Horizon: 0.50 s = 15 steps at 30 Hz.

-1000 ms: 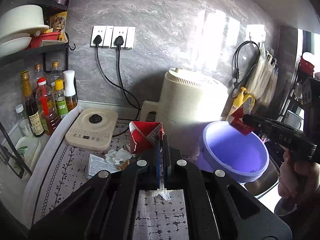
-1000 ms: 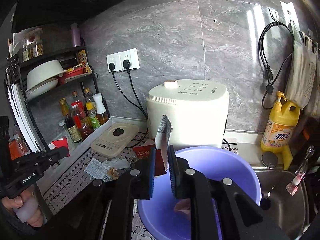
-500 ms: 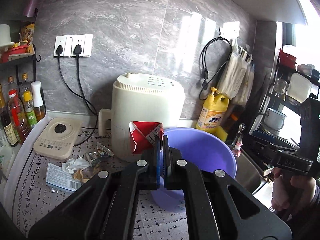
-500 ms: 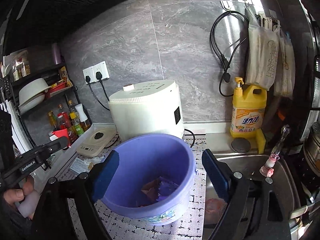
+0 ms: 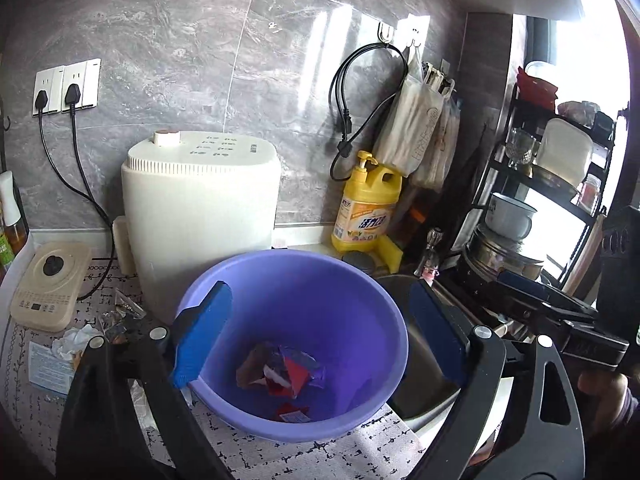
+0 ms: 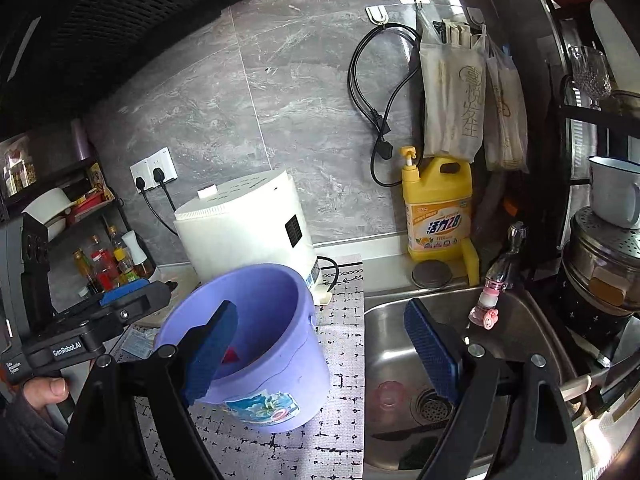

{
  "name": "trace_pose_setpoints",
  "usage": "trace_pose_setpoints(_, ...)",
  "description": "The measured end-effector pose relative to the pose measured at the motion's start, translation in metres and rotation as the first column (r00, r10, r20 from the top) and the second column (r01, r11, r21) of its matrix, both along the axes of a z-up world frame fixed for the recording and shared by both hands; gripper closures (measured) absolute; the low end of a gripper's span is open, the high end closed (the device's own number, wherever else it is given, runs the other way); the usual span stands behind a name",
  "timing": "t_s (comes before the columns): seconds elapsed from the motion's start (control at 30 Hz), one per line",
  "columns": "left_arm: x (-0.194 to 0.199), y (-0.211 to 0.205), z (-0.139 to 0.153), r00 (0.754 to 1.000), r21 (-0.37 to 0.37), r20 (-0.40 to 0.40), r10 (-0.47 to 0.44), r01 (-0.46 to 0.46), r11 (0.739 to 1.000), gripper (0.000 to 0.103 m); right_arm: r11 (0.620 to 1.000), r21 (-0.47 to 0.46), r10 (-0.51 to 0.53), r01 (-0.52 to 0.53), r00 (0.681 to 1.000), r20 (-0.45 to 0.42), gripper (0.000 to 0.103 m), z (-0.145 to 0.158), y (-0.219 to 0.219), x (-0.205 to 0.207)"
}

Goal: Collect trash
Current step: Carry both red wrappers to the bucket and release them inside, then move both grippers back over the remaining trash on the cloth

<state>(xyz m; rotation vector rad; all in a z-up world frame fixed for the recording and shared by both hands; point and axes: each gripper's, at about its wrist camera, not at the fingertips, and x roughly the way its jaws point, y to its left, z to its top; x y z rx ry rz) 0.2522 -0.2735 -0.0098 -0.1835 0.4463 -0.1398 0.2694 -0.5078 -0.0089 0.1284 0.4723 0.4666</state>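
Observation:
A purple plastic bucket [image 5: 344,280] stands on the patterned counter mat and shows in the right wrist view too [image 6: 280,332]. Red and brown wrappers [image 5: 280,372] lie at its bottom. My left gripper [image 5: 316,332] is open and empty, spread above the bucket's mouth. My right gripper [image 6: 324,344] is open and empty, to the right of the bucket and over the sink's edge. Loose trash [image 5: 76,340], a crumpled tissue, wrappers and a printed packet, lies on the mat left of the bucket.
A white appliance [image 5: 200,208] stands behind the bucket. A yellow detergent bottle [image 6: 436,208] sits by the wall. The steel sink [image 6: 400,360] is to the right, with a dish rack [image 5: 540,208] beyond. A small cooker [image 5: 48,284] and bottles stand at the left.
My left gripper swung right over the bucket and opened; the red carton it held now lies in the bucket. My right gripper opened, dropped its wrapper, and moved right toward the sink.

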Motion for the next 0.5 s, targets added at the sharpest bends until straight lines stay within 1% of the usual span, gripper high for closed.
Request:
trace_pose_setpoints(0.1, -0.003, 0.005, -0.001, 1.000, 0.023, -0.010, 0.024, -0.024, 0.999, 0.009, 1.000, -0.006, -0.002, 0.002, 1.000, -0.015, 0.020, -0.005, 0.003, 0.000)
trace_pose_setpoints(0.2, -0.011, 0.020, -0.005, 0.999, 0.007, -0.021, 0.042, -0.041, 0.999, 0.006, 1.000, 0.009, 0.015, -0.014, 0.999, -0.038, 0.020, -0.008, 0.012, 0.002)
trace_pose_setpoints(0.3, -0.017, 0.037, -0.007, 0.996, 0.022, -0.050, 0.073, -0.072, 0.997, 0.006, 0.999, 0.023, 0.045, -0.044, 0.998, -0.033, 0.020, -0.009, 0.027, -0.001)
trace_pose_setpoints(0.37, -0.023, 0.049, -0.005, 0.995, 0.024, -0.048, 0.092, -0.091, 0.996, 0.006, 0.997, 0.042, 0.072, -0.070, 0.996, -0.043, 0.020, -0.009, 0.038, -0.003)
trace_pose_setpoints(0.5, -0.036, 0.074, -0.006, 0.990, 0.030, -0.053, 0.132, -0.131, 0.991, 0.006, 0.992, 0.036, 0.118, -0.117, 0.992, -0.038, 0.018, -0.008, 0.064, -0.010)
